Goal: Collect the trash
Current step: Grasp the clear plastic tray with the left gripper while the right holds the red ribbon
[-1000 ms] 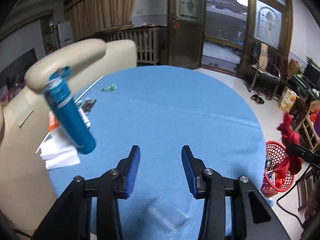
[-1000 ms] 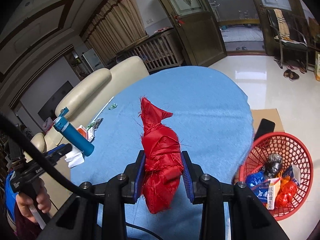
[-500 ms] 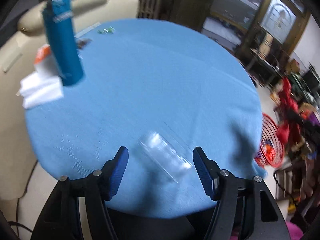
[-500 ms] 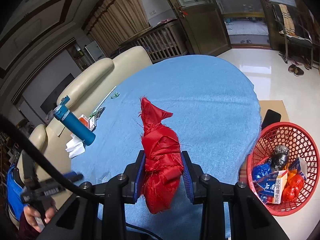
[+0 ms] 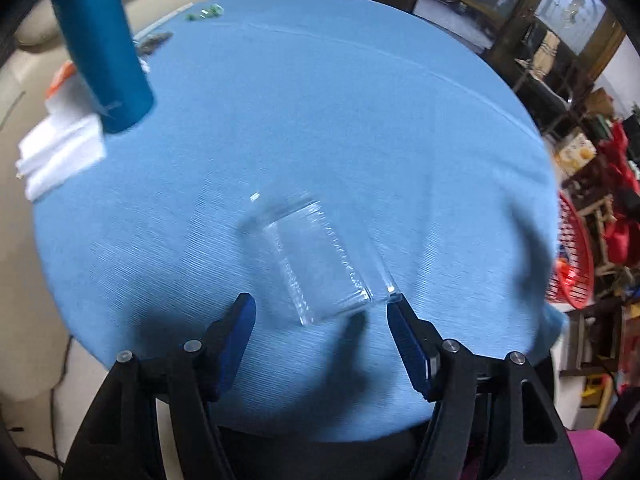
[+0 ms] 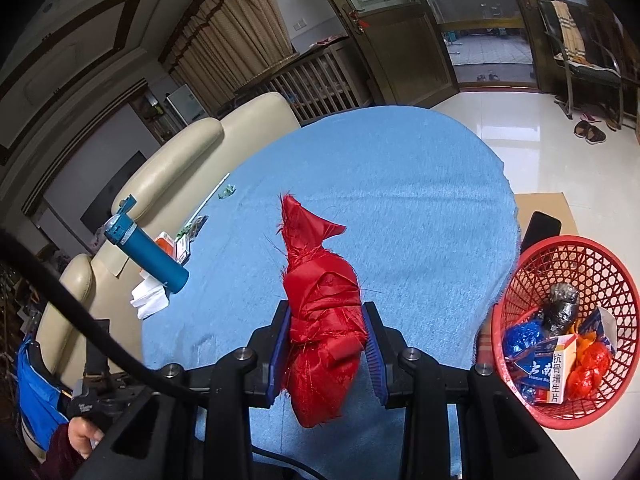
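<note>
A clear plastic bag (image 5: pixel 320 256) lies flat on the blue tablecloth (image 5: pixel 320 120) near the table's front edge. My left gripper (image 5: pixel 320 300) points steeply down at it and is open. Its blue fingertips stand on either side of the bag's near end, and the right one (image 5: pixel 394 304) is at the bag's corner. My right gripper (image 6: pixel 326 308) is shut on a knotted red cloth bundle (image 6: pixel 320 320) and holds it above the table's near edge. A red mesh basket (image 6: pixel 568 242) with several pieces of trash stands on the floor to the right.
A blue bottle (image 5: pixel 104 48) stands at the table's left beside white tissues (image 5: pixel 60 156) and small packets. A green wrapper (image 5: pixel 206 12) lies farther back. A cream sofa (image 6: pixel 180 160) runs along the left. The red basket (image 5: pixel 572 256) is beyond the table's right edge.
My left gripper has opened wider, tipped down and sunk toward the table, so the clear bag now lies between its fingertips. The right gripper keeps still with the red bundle.
</note>
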The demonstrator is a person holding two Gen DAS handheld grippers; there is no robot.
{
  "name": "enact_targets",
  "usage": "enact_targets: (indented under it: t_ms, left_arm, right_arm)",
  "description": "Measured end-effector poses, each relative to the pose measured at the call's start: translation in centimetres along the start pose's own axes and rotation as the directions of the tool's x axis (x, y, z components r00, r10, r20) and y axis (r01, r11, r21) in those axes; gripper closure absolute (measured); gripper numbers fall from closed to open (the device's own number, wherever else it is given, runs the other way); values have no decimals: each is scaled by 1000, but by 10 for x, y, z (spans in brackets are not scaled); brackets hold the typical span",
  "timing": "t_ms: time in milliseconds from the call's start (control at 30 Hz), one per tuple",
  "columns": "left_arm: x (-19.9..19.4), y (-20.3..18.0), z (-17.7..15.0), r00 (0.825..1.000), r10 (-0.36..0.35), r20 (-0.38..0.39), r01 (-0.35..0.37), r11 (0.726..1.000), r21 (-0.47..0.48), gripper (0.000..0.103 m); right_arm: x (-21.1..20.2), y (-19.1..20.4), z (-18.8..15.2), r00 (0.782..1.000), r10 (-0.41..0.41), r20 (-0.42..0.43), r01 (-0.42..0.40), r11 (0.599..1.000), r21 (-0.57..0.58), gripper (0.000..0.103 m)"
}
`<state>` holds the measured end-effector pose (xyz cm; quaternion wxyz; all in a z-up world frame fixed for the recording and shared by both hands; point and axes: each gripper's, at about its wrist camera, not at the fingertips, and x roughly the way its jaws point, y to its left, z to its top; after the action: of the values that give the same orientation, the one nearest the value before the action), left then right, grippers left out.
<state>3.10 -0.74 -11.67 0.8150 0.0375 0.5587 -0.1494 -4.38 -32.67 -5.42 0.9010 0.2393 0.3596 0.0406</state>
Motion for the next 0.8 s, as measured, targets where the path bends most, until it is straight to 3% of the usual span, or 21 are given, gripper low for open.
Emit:
enact_targets:
  t_ms: [233, 433, 600, 800]
  left_arm:
    - [-16, 28, 23, 993, 117, 29, -119, 991, 61, 34]
    - [-23, 35, 25, 997, 61, 51, -64, 995, 79, 34]
    - [-11, 17, 32, 998, 20, 58, -26, 994, 103, 33]
    - [11, 35, 43, 999, -37, 39, 36, 998, 42, 33]
  right_arm:
    - [1, -2, -1, 1000, 4, -5, -4, 1000, 5, 67]
    - [7, 0, -3, 1000, 6, -19, -6, 1000, 4, 67]
    - [8, 3, -1, 1000, 4, -22, -5, 1000, -12, 66]
    - [8, 1, -2, 1000, -4, -21, 4, 1000, -7, 66]
